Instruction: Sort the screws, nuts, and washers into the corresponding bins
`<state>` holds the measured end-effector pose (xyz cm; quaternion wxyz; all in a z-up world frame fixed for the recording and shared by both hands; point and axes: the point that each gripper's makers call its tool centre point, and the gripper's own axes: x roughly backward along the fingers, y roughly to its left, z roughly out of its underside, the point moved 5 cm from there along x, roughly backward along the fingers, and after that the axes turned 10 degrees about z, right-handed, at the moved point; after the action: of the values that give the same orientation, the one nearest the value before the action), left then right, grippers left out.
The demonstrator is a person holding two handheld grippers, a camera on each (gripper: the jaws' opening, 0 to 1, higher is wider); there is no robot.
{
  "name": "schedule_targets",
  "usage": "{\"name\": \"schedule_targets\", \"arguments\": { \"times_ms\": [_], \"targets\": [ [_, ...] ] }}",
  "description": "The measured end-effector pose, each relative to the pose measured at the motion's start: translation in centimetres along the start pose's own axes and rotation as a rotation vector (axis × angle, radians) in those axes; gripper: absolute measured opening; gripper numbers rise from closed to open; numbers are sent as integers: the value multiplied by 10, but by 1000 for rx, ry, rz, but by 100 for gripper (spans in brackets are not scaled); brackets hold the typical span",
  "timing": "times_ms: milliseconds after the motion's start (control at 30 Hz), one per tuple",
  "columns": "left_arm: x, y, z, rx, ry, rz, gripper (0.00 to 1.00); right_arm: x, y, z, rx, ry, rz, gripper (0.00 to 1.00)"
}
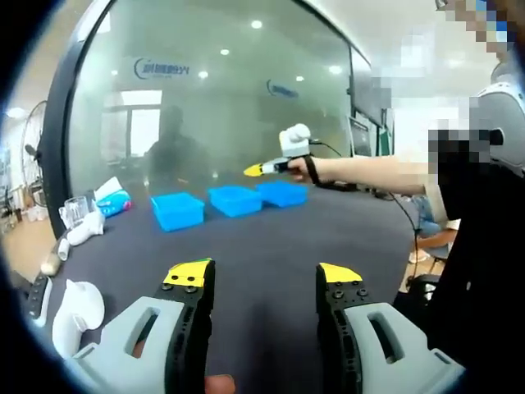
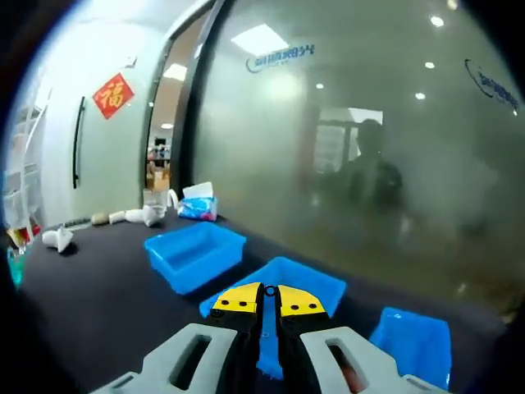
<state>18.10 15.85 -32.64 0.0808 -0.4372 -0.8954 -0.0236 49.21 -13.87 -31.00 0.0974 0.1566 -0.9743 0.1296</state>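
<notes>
Three blue bins stand in a row at the far side of the dark table [image 1: 271,246]: the left bin [image 1: 177,209], the middle bin [image 1: 235,199] and the right bin [image 1: 283,193]. My left gripper [image 1: 264,279] hangs open over the near part of the table with nothing between its yellow tips. A hand holds my right gripper [image 1: 256,170] out above the middle and right bins. In the right gripper view, that gripper [image 2: 269,300] has its jaws pressed together over the middle bin [image 2: 312,283], with the left bin [image 2: 195,254] and the right bin [image 2: 414,341] on either side. I cannot tell whether a small part is pinched.
A tissue pack [image 1: 115,199], a clear cup [image 1: 74,212] and white objects [image 1: 78,308] lie along the table's left edge. A frosted glass wall [image 1: 221,98] rises right behind the bins. The person's arm [image 1: 369,172] reaches in from the right.
</notes>
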Motion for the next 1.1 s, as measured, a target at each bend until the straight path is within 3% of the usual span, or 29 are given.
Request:
{"name": "schedule_targets", "arguments": {
  "times_ms": [300,367,600,667,800,1100],
  "targets": [
    [1,0,-3,-6,1,-10,48,-14,-5,4,-18,16,22,4],
    [2,0,-3,-7,1,-10,48,-13,-5,-3,-24,-37,47,4],
    [3,0,-5,-11,0,-15,48,-16,6,-7,-12,-53,45,4],
    [4,0,-5,-11,-1,-14,48,-17,7,-6,33,-69,51,8],
    [5,1,-3,-13,7,-21,47,-15,5,-8,36,-87,53,21],
    [7,2,-3,-11,1,-25,47,3,3,-10,15,-115,46,28]
  ]
}}
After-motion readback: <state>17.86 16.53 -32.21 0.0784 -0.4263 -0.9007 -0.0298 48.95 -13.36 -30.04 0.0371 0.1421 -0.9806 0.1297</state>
